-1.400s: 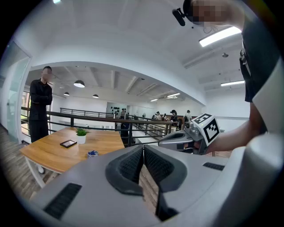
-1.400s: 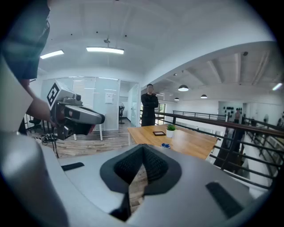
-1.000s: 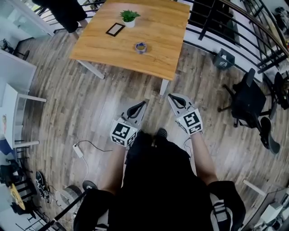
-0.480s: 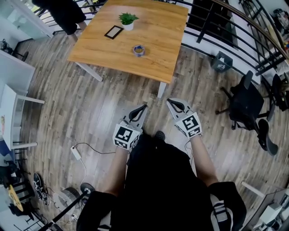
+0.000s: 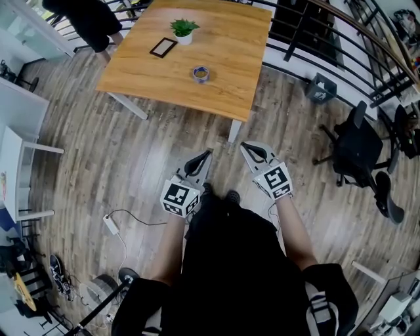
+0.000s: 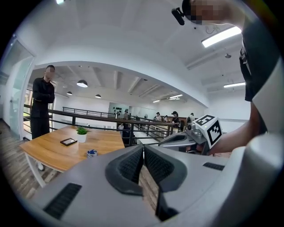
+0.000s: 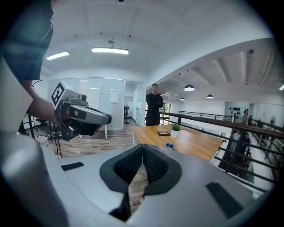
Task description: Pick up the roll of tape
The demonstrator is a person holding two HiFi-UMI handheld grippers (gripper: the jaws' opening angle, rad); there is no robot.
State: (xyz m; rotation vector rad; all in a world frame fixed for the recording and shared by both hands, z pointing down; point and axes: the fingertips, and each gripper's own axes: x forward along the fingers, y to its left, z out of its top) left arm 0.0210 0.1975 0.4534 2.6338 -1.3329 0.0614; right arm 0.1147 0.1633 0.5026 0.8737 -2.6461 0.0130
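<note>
The roll of tape is small and far off in every view, so its core and any loose end cannot be made out. The table's far edge is cut off at the top of the head view, as is a standing person at its corner.

The roll looks bluish with a paler rim. It lies flat near the table's near edge, apart from a potted plant and a dark frame.

The table is light wood on white legs, over a grey-brown plank floor, with a black railing and an office chair beside it.

The left gripper and right gripper are held low, well short of the table, their fingers clenched on nothing.
</note>
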